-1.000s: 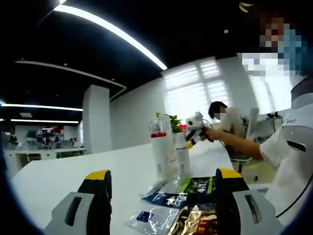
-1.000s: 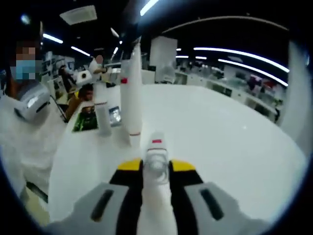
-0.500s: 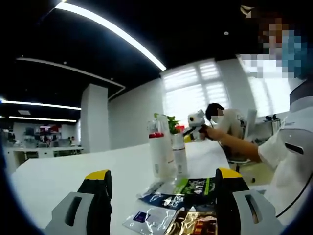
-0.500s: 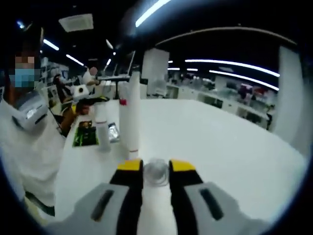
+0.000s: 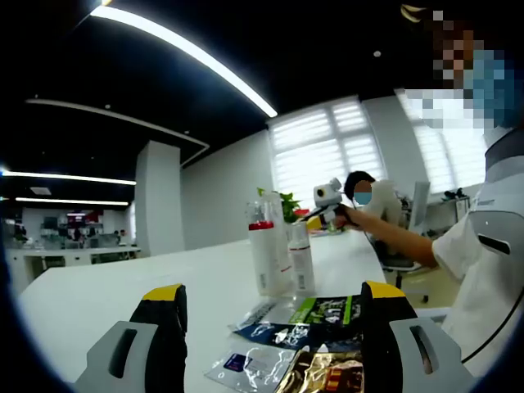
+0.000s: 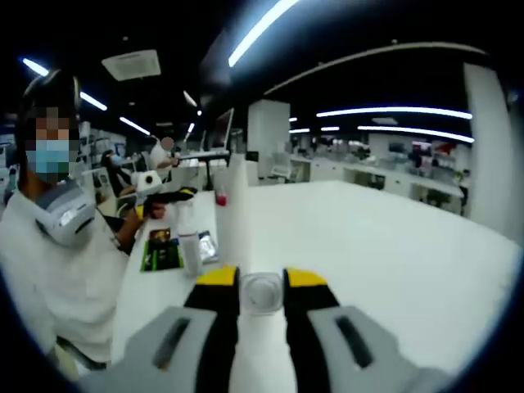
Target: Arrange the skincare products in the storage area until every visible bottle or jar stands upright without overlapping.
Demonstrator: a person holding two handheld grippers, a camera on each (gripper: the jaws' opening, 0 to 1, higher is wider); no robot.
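Table (image 5: 98, 295), white, long, carrying all items listed below.

Left gripper (image 5: 268, 327): jaws with yellow tips, spread wide apart, nothing between them, held low over the near edge of the table in the left gripper view.

Tall bottle (image 5: 265, 255): white with a red band near the top, standing upright on the table ahead of the left gripper. Same bottle in the right gripper view (image 6: 233, 217), upright beyond the jaws.

Short bottle (image 5: 300, 258): white, upright, just beside the tall bottle on its right in the left gripper view; whether the two touch cannot be told. In the right gripper view (image 6: 189, 246) it stands to the left of the tall one.

Sachets (image 5: 295, 340): several flat packets, green, dark blue, clear and gold, lying overlapped on the table between the left jaws and the two bottles. The green one also appears in the right gripper view (image 6: 160, 249).

Right gripper (image 6: 262, 282): yellow-tipped jaws drawn close, clamped on a white bottle with a clear cap (image 6: 262, 292), held along the jaws with its cap end pointing forward.

Person (image 5: 491, 237): white sleeve, at the table's side, arm stretched out.

Plant (image 5: 282, 203): green leaves behind the bottles.
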